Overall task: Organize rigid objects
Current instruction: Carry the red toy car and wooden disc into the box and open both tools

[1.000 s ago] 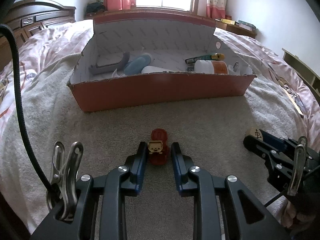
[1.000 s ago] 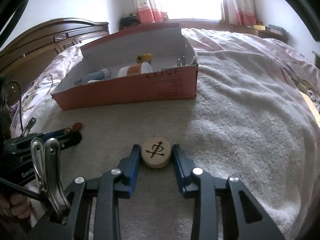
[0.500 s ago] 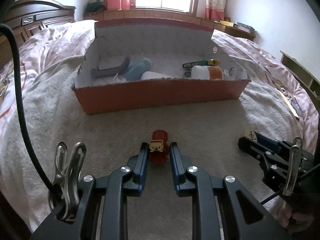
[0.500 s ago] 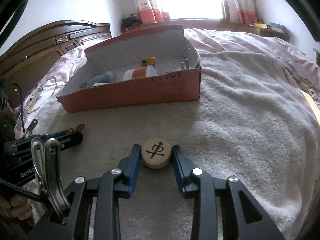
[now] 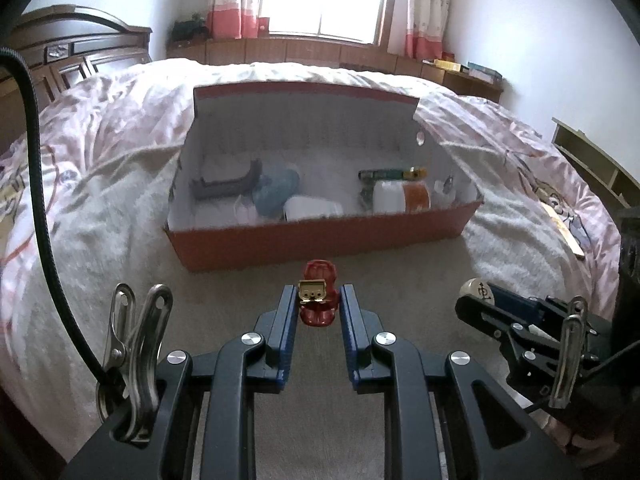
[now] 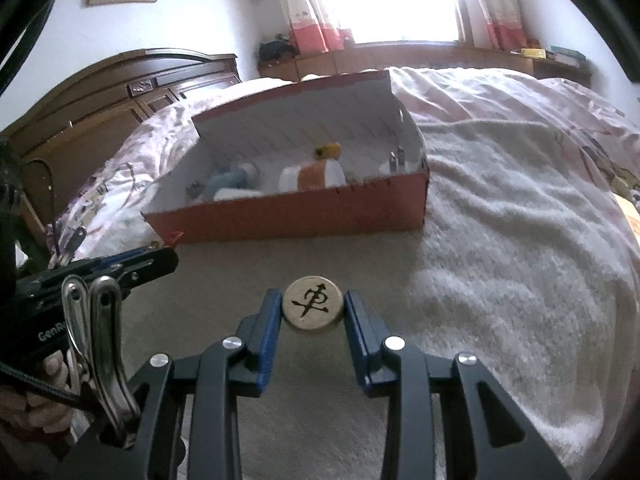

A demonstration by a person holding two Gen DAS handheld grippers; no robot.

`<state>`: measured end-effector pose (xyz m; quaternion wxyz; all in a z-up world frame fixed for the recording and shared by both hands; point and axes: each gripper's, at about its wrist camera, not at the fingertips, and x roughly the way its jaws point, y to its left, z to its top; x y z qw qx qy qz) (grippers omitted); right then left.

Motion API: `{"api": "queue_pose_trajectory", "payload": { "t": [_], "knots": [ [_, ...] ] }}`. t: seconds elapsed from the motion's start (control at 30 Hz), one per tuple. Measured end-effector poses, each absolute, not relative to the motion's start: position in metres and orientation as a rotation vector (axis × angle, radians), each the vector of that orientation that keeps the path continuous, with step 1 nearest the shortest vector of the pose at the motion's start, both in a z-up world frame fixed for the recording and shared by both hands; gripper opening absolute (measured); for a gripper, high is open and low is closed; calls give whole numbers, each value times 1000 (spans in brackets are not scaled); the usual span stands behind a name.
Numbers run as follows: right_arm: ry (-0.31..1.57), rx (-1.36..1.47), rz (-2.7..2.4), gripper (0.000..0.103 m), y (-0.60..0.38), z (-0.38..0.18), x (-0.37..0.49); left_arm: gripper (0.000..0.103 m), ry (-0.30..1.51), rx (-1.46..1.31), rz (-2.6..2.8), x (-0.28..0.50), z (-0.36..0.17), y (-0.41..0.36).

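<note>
My left gripper (image 5: 317, 300) is shut on a small red toy (image 5: 318, 300) with a tan face, held above the beige blanket. My right gripper (image 6: 313, 308) is shut on a round wooden chess piece (image 6: 313, 307) with a black character; it also shows in the left wrist view (image 5: 477, 291). An open red cardboard box (image 5: 320, 240) with a white inside lies ahead on the bed, also in the right wrist view (image 6: 296, 220). It holds a grey holder (image 5: 224, 188), a blue item (image 5: 276, 194), a white and orange bottle (image 5: 400, 198) and a pen (image 5: 392, 174).
The box sits on a beige blanket (image 6: 500, 240) over a pink patterned quilt (image 5: 100, 128). A dark wooden headboard (image 6: 120, 92) stands to the left. A window sill (image 5: 320, 46) runs along the far wall. A wooden shelf (image 5: 600, 168) is at the right.
Both grippers have lifted up and back with their objects, so the box looks farther and lower. The toy and the chess piece have left the blanket.
</note>
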<state>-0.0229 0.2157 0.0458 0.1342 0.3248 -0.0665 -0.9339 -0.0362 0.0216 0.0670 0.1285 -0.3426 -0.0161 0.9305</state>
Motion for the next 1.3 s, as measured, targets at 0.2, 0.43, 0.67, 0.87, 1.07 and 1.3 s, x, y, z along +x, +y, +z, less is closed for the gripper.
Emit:
{"api": "queue_pose_trajectory", "payload": {
  "t": [0.2, 0.43, 0.67, 0.87, 1.07, 1.3],
  "knots": [
    [-166, 886, -2702, 33, 211, 63, -29, 22, -28, -940, 2721, -42, 82, 22],
    [-145, 839, -2702, 33, 206, 78, -43, 22, -12, -898, 2751, -57, 95, 22],
    [-105, 808, -2719, 33, 202, 91, -65, 22, 8, -908, 2777, -84, 99, 26],
    [-113, 806, -2729, 33, 202, 97, -90, 22, -6, -932, 2801, -111, 98, 28],
    [-107, 838, -2736, 33, 203, 94, -114, 22, -13, -970, 2818, -135, 91, 29],
    [-106, 882, -2752, 33, 206, 87, -134, 22, -38, -1003, 2818, -154, 82, 28]
  ]
}}
